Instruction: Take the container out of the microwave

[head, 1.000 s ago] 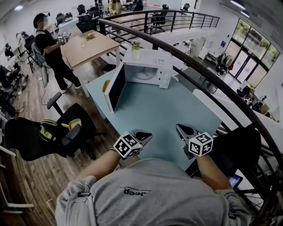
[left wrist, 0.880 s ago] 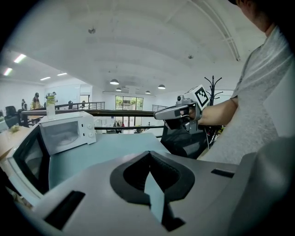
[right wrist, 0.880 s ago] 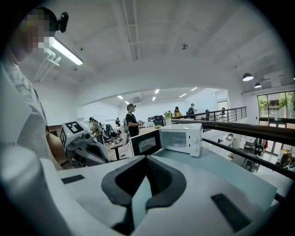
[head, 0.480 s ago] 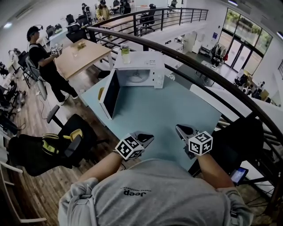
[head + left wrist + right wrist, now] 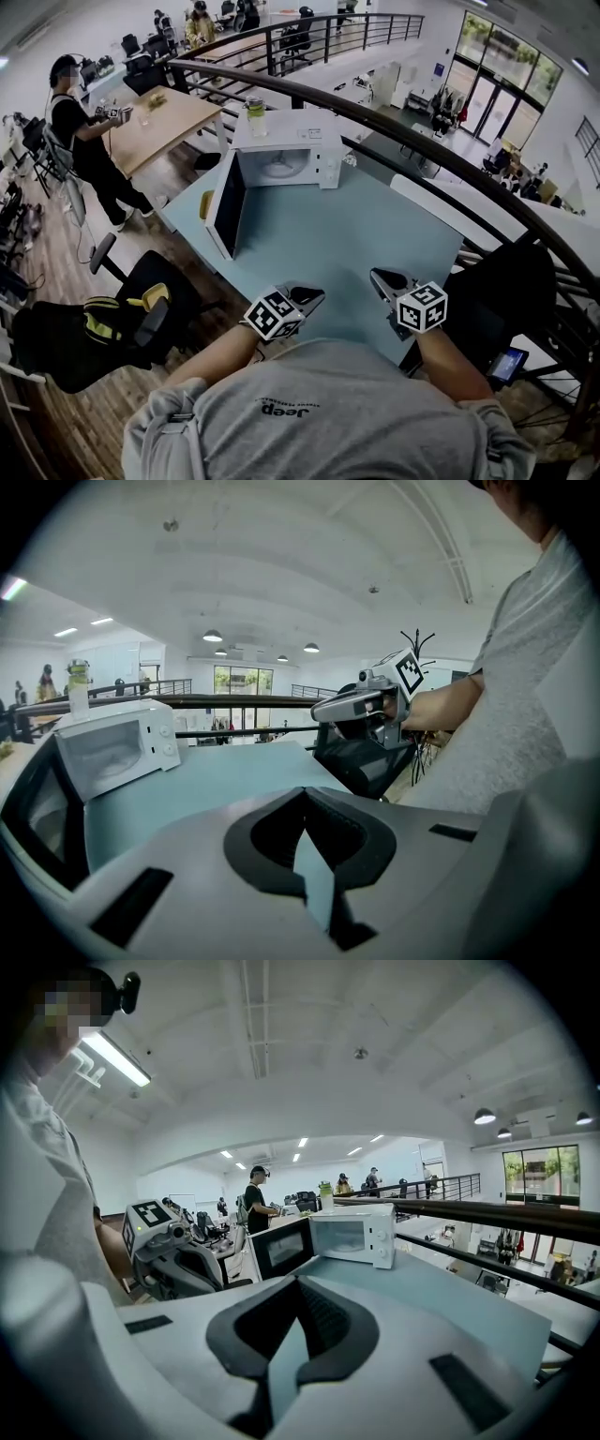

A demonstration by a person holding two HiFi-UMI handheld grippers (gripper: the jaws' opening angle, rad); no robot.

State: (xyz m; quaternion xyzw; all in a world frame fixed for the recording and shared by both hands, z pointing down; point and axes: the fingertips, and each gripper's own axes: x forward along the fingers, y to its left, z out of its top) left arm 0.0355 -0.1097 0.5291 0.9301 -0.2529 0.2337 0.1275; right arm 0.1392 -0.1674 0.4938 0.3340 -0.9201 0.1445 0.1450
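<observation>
Far left: black office chair [image 5: 141,300], just beside the pale blue worktop [image 5: 347,234]. White microwave [image 5: 295,129] at the worktop's far end, its door [image 5: 228,202] swung wide open to the left. Bottle [image 5: 254,112] upright on its roof, left corner. A pale round shape [image 5: 281,169] lies low in the cavity; container or turntable, cannot tell. Left gripper [image 5: 319,292] over the near edge, fingers together, nothing between them. Right gripper [image 5: 375,276] near it, fingers likewise together and empty. Both well apart from the microwave. Dark railing [image 5: 450,155] curves behind, to the right.
</observation>
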